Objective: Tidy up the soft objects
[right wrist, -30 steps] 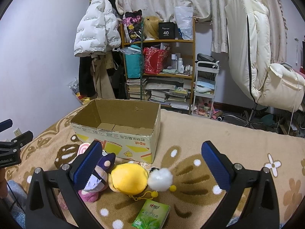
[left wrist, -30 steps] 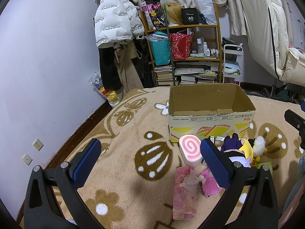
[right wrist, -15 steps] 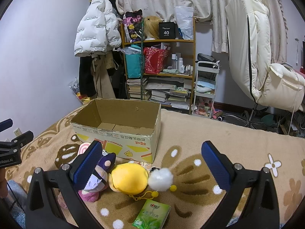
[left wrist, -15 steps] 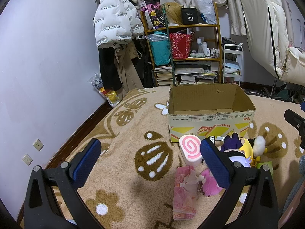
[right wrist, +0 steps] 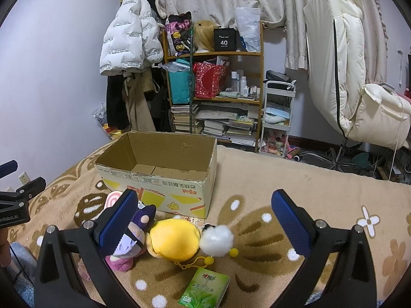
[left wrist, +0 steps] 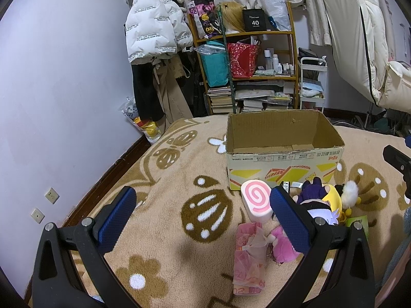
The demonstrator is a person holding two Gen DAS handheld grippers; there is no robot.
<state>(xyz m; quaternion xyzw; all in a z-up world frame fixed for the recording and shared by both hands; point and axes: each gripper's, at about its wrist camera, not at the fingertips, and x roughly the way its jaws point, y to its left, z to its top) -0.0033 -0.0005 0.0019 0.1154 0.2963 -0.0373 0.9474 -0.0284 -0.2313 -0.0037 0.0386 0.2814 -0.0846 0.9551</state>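
Observation:
An open, empty cardboard box (left wrist: 282, 159) (right wrist: 159, 179) stands on the beige patterned blanket. In front of it lie soft things: a pink swirl roll cushion (left wrist: 255, 200), a pink tissue pack (left wrist: 248, 264), a small pink plush (left wrist: 281, 242), a purple-hatted doll (right wrist: 131, 236) (left wrist: 317, 200), a yellow plush (right wrist: 174, 240) with a white pompom (right wrist: 217, 236), and a green tissue pack (right wrist: 205, 288). My left gripper (left wrist: 200, 213) is open and empty, left of the pile. My right gripper (right wrist: 205, 220) is open and empty above the yellow plush.
A shelf (right wrist: 215, 95) with books, bags and bottles stands behind the box. A white puffer jacket (left wrist: 154, 33) hangs at the wall. A cream chair (right wrist: 359, 97) is at the right. The blanket (right wrist: 321, 195) stretches right of the box.

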